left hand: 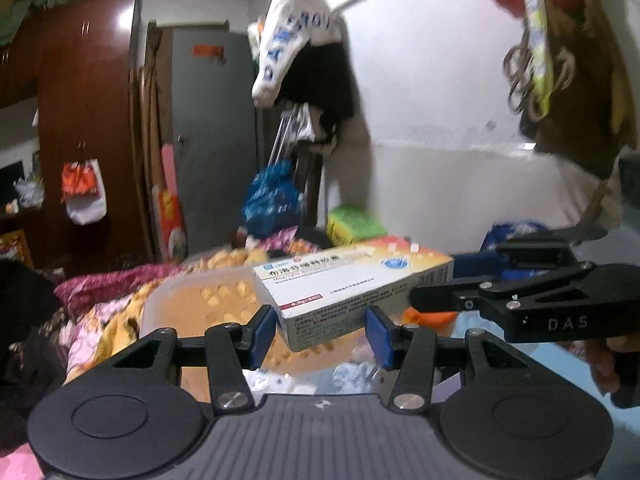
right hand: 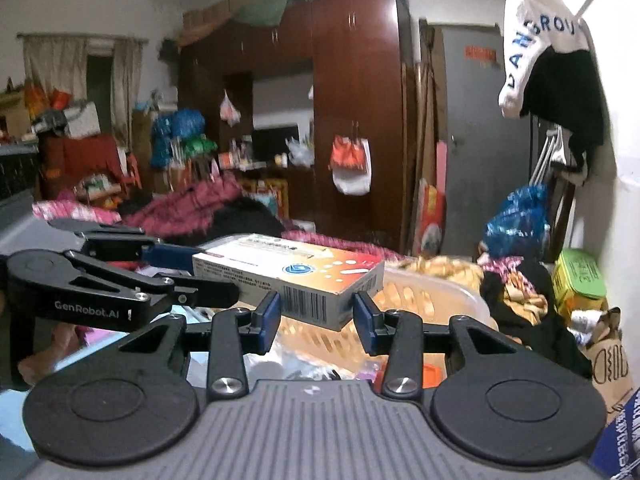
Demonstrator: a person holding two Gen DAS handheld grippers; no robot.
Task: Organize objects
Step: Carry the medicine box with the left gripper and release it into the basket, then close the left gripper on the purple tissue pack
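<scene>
A white and orange medicine box (left hand: 352,284) hangs in the air above a pale plastic basket (left hand: 192,300). In the left wrist view my left gripper (left hand: 320,334) has its blue pads on either side of the box's near end, close to it. The right gripper (left hand: 436,300) reaches in from the right to the box's far end. In the right wrist view the box (right hand: 288,276) sits between my right gripper's (right hand: 316,320) pads, and the left gripper (right hand: 208,276) comes in from the left to its other end. The basket (right hand: 432,296) lies below.
A bed with floral bedding (left hand: 100,320) is under the basket. A green box (left hand: 354,226) and blue bags (left hand: 272,196) stand by the white wall. A brown wardrobe (right hand: 352,112) and grey door (left hand: 212,136) are behind. Clothes (right hand: 528,308) pile at the right.
</scene>
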